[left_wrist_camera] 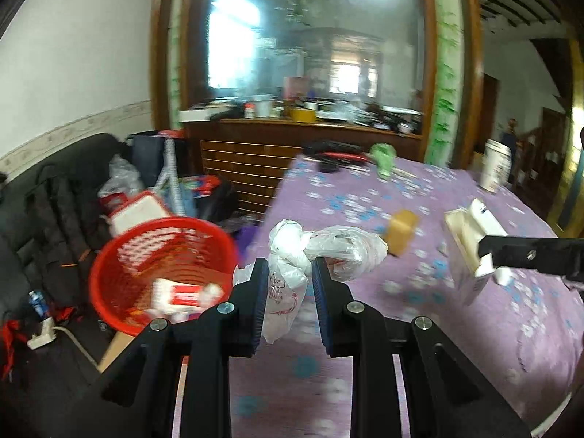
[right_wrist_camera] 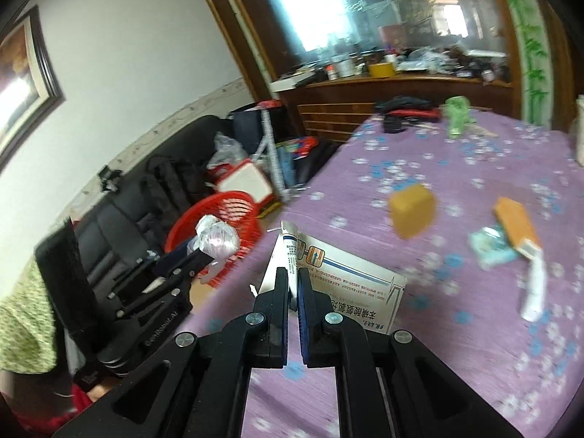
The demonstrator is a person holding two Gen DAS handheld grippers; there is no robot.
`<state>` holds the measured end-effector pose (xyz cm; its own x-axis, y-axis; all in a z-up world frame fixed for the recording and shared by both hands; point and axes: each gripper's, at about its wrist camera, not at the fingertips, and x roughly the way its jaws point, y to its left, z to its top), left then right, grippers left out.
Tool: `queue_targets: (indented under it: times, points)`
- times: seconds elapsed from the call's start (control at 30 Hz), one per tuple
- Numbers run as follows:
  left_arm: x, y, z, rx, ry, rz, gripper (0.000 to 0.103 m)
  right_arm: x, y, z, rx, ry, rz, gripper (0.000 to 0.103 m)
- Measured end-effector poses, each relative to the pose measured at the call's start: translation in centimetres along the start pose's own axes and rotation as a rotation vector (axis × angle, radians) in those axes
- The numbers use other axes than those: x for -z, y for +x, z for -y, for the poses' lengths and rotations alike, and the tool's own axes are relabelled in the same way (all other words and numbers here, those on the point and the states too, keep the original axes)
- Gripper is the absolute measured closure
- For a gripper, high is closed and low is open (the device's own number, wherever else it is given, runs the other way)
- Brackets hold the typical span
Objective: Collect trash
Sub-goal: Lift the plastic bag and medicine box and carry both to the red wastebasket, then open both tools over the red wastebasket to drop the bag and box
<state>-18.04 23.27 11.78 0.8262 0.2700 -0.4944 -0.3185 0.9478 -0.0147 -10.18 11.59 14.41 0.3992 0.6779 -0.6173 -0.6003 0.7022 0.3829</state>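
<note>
My left gripper (left_wrist_camera: 285, 270) is shut on a crumpled white plastic bag (left_wrist_camera: 314, 252) and holds it at the left edge of the purple table (left_wrist_camera: 365, 365), beside the red basket (left_wrist_camera: 160, 266). The basket stands on the floor with a red-and-white package (left_wrist_camera: 186, 295) inside. My right gripper (right_wrist_camera: 292, 284) is shut on a white medicine box (right_wrist_camera: 350, 292) by its flap, above the table. The box also shows in the left wrist view (left_wrist_camera: 471, 244). The left gripper with the bag shows in the right wrist view (right_wrist_camera: 215, 242), over the basket (right_wrist_camera: 219, 219).
On the purple cloth lie a yellow-brown block (right_wrist_camera: 412, 215), an orange box (right_wrist_camera: 516, 226), a teal packet (right_wrist_camera: 491, 250), a white tube (right_wrist_camera: 534, 288), a green toy (right_wrist_camera: 458, 115) and a paper cup (left_wrist_camera: 494, 168). A black sofa (left_wrist_camera: 54, 200) with clutter stands left; a wooden cabinet (left_wrist_camera: 292, 146) behind.
</note>
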Motion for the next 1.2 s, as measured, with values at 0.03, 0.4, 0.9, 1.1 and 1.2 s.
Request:
queue_targets:
  times: [0.03, 0.4, 0.9, 1.1, 1.2]
  points:
    - [-0.2, 0.0, -0.9, -0.016, -0.009, 0.003, 0.079, -0.7, 0.7, -0.6, -0.022, -0.002, -0.004, 0.098]
    - [-0.7, 2.5, -12.9, -0.191, -0.144, -0.034, 0.079, -6.7, 9.8, -8.0, -0.296, 0.023, -0.059, 0.098]
    - [-0.3, 7.4, -16.3, -0.226, -0.194, -0.076, 0.036, -8.4, 21.5, -7.4, -0.376, 0.204, -0.132, 0.091]
    - [0.2, 5.9, -15.2, -0.245, -0.175, -0.035, 0.034, -7.8, 19.4, -5.2, -0.373, 0.191, -0.114, 0.089]
    - [0.2, 5.3, -14.1, -0.239, -0.168, -0.023, 0.034, -8.1, 19.0, -5.5, -0.379, 0.176, -0.115, 0.089]
